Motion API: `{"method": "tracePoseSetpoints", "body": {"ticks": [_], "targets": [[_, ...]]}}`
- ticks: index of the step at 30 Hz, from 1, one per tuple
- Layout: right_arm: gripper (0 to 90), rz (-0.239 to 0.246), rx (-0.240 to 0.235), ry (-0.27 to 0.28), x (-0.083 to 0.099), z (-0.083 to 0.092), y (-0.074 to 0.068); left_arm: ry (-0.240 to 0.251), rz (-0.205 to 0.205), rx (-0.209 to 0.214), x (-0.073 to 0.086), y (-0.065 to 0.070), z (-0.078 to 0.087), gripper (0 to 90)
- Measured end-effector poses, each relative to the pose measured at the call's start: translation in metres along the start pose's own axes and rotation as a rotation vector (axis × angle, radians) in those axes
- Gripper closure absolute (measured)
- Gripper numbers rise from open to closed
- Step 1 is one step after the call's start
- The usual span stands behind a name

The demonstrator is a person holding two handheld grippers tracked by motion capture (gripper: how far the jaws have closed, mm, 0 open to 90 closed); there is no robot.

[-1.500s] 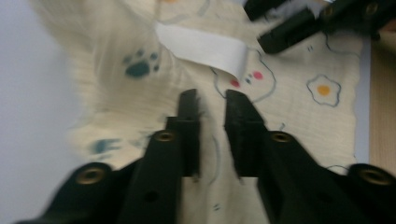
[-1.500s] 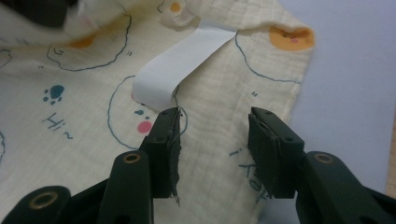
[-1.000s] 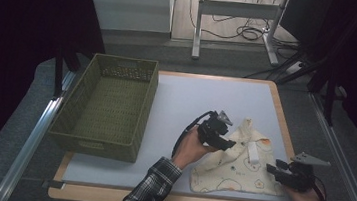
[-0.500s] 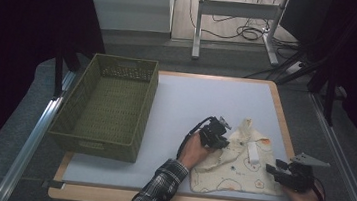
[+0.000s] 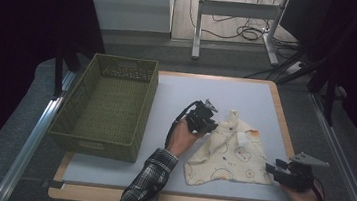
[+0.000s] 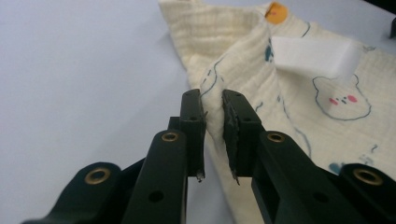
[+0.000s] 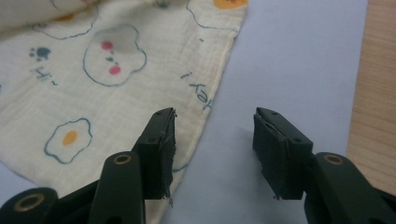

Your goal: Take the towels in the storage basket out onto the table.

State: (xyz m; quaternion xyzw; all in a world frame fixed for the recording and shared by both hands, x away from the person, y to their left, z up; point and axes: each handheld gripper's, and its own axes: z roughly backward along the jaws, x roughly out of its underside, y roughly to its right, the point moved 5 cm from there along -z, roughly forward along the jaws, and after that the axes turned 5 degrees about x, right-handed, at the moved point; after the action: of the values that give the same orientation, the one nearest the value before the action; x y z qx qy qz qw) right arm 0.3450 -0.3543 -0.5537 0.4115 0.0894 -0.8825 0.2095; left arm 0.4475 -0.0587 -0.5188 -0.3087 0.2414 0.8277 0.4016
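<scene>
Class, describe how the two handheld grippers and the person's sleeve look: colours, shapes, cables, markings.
The left gripper and the right gripper are black, with ridged pads and brass-coloured rivets. A black cable loops from the left one; a grey three-cornered plate tops the right one. The left forearm wears a dark plaid sleeve.

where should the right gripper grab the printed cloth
Take the cloth by its hemmed right edge, coming in low from the table's bare side: the right gripper is open and already straddles that flat edge. The left gripper pinches a raised fold.
</scene>
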Motion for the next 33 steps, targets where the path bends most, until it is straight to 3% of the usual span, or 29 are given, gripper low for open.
{"method": "tracePoseSetpoints", "body": {"ticks": [4, 6, 12, 19, 21, 22, 26, 29, 33], "targets": [[50.2, 0.025, -0.038, -0.002, -0.004, -0.003, -0.011, -0.005, 0.011, -0.002, 0.007, -0.005, -0.004, 82.7], [53.2, 0.04, -0.039, -0.021, -0.004, -0.007, -0.014, -0.008, 0.008, -0.027, 0.008, -0.008, -0.003, 83.8], [56.4, 0.085, -0.007, -0.014, -0.002, -0.006, -0.015, -0.014, 0.031, -0.152, 0.011, -0.033, 0.01, 83.7], [72.5, 0.076, -0.007, -0.019, 0.001, -0.001, -0.013, -0.051, 0.123, -0.32, 0.026, -0.076, 0.024, 82.4], [74.2, 0.075, -0.012, -0.021, 0.002, 0.0, -0.013, -0.049, 0.156, -0.342, 0.03, -0.084, 0.026, 77.5], [74.1, 0.074, -0.014, -0.023, 0.002, 0.001, -0.013, -0.045, 0.163, -0.356, 0.031, -0.086, 0.027, 70.3], [70.9, 0.067, -0.016, -0.027, -0.001, 0.001, -0.011, -0.013, 0.161, -0.356, 0.032, -0.079, 0.028, 46.5], [68.8, 0.051, -0.022, -0.017, -0.009, 0.0, -0.008, 0.027, 0.164, -0.301, 0.032, -0.064, 0.028, 34.8], [70.3, 0.037, -0.063, -0.008, -0.025, -0.007, -0.009, 0.038, 0.142, -0.242, 0.039, -0.042, 0.024, 23.1]]}}
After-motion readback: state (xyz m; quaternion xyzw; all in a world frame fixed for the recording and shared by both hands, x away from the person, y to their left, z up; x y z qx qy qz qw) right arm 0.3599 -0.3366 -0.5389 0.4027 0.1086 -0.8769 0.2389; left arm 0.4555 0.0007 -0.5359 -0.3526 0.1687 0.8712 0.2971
